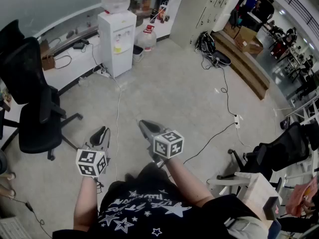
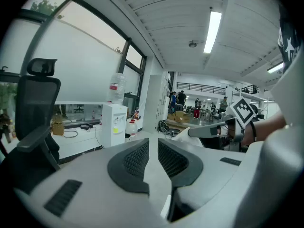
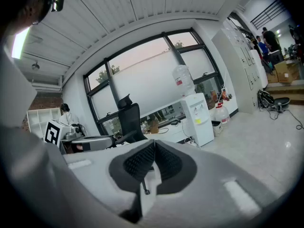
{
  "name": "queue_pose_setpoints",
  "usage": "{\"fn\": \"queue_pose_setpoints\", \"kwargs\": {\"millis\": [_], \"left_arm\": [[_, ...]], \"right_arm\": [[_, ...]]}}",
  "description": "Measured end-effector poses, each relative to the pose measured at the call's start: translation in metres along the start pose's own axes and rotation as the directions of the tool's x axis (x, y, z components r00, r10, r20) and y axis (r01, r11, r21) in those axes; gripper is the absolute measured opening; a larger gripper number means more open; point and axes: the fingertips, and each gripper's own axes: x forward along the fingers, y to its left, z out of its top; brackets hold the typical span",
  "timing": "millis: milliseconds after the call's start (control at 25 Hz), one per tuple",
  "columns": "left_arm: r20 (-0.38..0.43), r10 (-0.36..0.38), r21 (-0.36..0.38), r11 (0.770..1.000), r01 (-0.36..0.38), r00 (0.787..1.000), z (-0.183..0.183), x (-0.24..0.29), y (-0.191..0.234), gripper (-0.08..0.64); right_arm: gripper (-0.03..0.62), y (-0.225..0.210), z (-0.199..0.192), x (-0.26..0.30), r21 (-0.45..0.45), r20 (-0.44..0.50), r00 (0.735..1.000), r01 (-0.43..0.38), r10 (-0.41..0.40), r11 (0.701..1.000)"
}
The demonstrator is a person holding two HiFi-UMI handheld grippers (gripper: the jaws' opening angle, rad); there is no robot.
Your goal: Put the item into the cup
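Observation:
No cup and no item to go into one shows in any view. A person in a dark star-print shirt stands on a grey floor and holds both grippers out at waist height. My left gripper [image 1: 101, 131] has its jaws nearly together, with only a thin slit between the black ribbed pads [image 2: 137, 159] and nothing in it. My right gripper [image 1: 144, 126] is shut with its pads [image 3: 138, 163] meeting at the tip, and it holds nothing. Each gripper shows in the other's view: the right gripper [image 2: 211, 129] and the left gripper [image 3: 95, 142].
A white water dispenser [image 1: 117, 39] stands ahead by a low counter. A black office chair [image 1: 30, 108] is at the left and another chair [image 1: 286, 146] at the right. Cables [image 1: 225, 101] run over the floor. Wooden steps [image 1: 244, 66] and people are far right.

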Motion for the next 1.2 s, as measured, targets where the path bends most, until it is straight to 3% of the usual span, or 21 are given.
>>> {"fn": "queue_pose_setpoints", "kwargs": {"millis": [440, 800, 1200], "left_arm": [[-0.02, -0.017, -0.021, 1.0, 0.017, 1.0, -0.008, -0.001, 0.004, 0.06], [-0.008, -0.092, -0.041, 0.995, 0.092, 0.996, -0.014, 0.013, -0.007, 0.06], [-0.039, -0.055, -0.095, 0.994, 0.052, 0.998, -0.011, 0.064, 0.03, 0.06]], "right_arm": [[0.002, 0.005, -0.004, 0.009, -0.008, -0.017, 1.0, -0.006, 0.006, 1.0], [0.0, -0.009, -0.004, 0.002, 0.046, 0.037, 0.999, -0.007, 0.005, 0.999], [0.002, -0.058, -0.005, 0.046, 0.099, -0.004, 1.0, -0.003, 0.003, 0.995]]}}
